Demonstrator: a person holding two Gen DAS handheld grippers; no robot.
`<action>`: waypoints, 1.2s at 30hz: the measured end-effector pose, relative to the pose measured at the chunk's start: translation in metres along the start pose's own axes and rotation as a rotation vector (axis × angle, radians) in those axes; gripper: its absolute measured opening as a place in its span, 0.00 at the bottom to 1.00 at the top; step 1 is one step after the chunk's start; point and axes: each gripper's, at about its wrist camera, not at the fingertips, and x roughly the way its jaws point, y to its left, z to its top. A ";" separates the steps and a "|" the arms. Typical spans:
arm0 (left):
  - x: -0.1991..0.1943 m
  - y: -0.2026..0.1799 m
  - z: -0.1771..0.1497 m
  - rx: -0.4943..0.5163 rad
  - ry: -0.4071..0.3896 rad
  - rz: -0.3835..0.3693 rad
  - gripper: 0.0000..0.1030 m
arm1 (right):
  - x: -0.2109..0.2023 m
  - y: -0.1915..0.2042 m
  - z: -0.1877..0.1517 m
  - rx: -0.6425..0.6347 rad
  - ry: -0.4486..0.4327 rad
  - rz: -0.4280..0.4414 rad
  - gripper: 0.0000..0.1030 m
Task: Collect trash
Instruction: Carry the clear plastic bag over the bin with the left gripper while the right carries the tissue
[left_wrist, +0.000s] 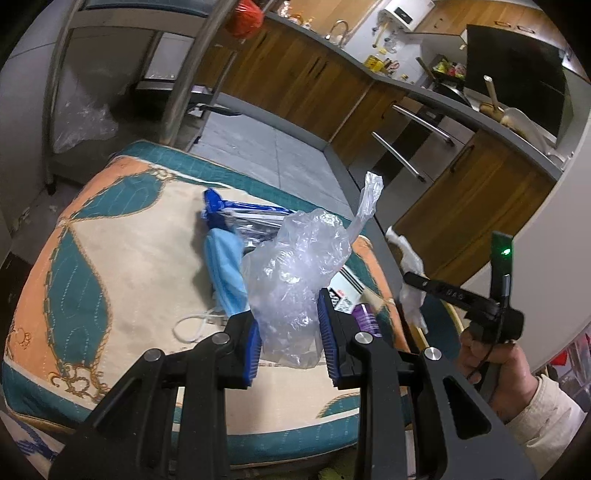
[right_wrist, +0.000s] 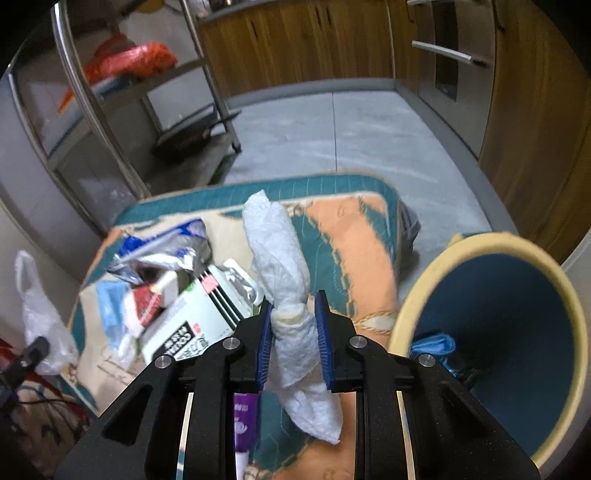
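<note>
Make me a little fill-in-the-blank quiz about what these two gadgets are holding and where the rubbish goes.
1. The left hand-held gripper is shut on a clear plastic ____.
2. The right hand-held gripper is shut on a white paper ____.
3. The inside of the bin beside the mat is coloured ____.
4. A light blue ____ lies on the mat, left of the plastic the left gripper holds.

Missing words: bag; towel; blue; mask.

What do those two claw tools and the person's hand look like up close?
Each gripper, left and right, is matte black plastic with silver round bolts and ribbed blue pads. The bare right hand wears a cream sleeve; its tool carries a green light.
</note>
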 end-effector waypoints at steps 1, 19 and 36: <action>0.000 -0.004 0.000 0.007 0.002 -0.004 0.26 | -0.011 -0.002 -0.001 0.001 -0.017 0.008 0.23; 0.064 -0.128 0.002 0.161 0.153 -0.199 0.26 | -0.114 -0.064 -0.056 0.121 -0.152 0.020 0.23; 0.149 -0.252 -0.024 0.321 0.318 -0.282 0.27 | -0.108 -0.147 -0.075 0.393 -0.222 0.031 0.23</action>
